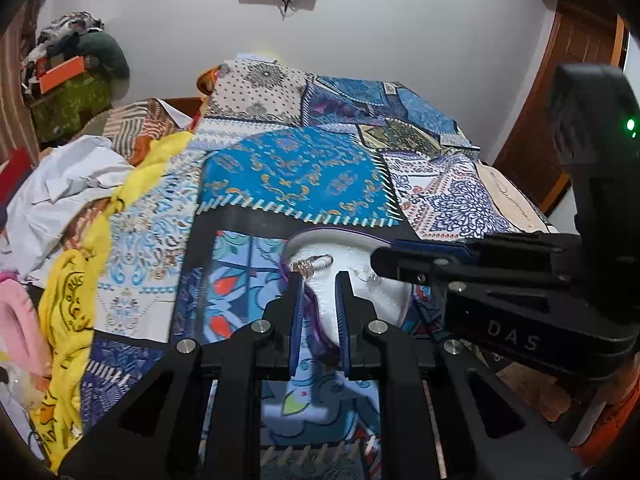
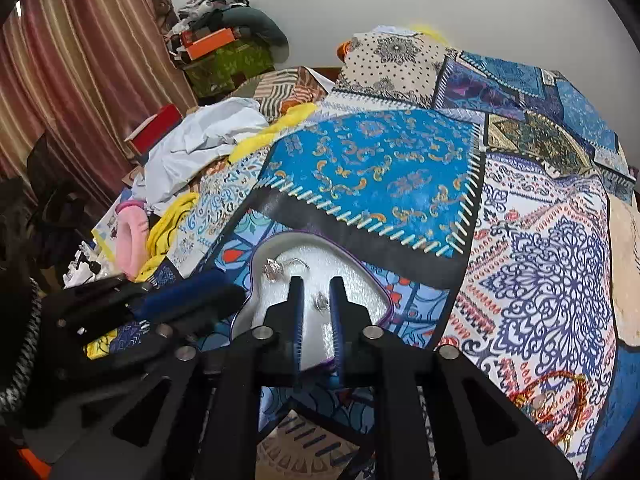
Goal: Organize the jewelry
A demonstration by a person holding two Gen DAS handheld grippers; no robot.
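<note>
A heart-shaped white tray (image 2: 360,280) with a purple rim lies on a patchwork bedspread (image 2: 380,168) of blue, white and black panels, near the front edge of the bed. Its floor is lined with a pale, glittery padding.

In the right wrist view, 2 silver rings sit in the tray. The larger ring (image 2: 276,268) rests at the far left of the padding, with a thin wire loop curving off to its right. The smaller ring (image 2: 321,301) lies nearer, between the right gripper's (image 2: 316,284) fingers; the jaws are spread with a narrow gap, and whether either pad touches that ring cannot be told.

The left gripper (image 1: 320,280) hangs over the tray's left rim, its jaws likewise parted and holding nothing. In its view the coiled silver ring shows just past its left fingertip (image 1: 297,280), and the right gripper's body crosses in from the right, over the tray's far right part.

A loose tangle of red and gold bracelets (image 2: 556,404) lies on the bedspread near the right, well apart from the tray. On the left of the bed are a crumpled white cloth (image 2: 200,148), a yellow scarf (image 1: 76,300) and a pink fuzzy item (image 2: 130,236).
</note>
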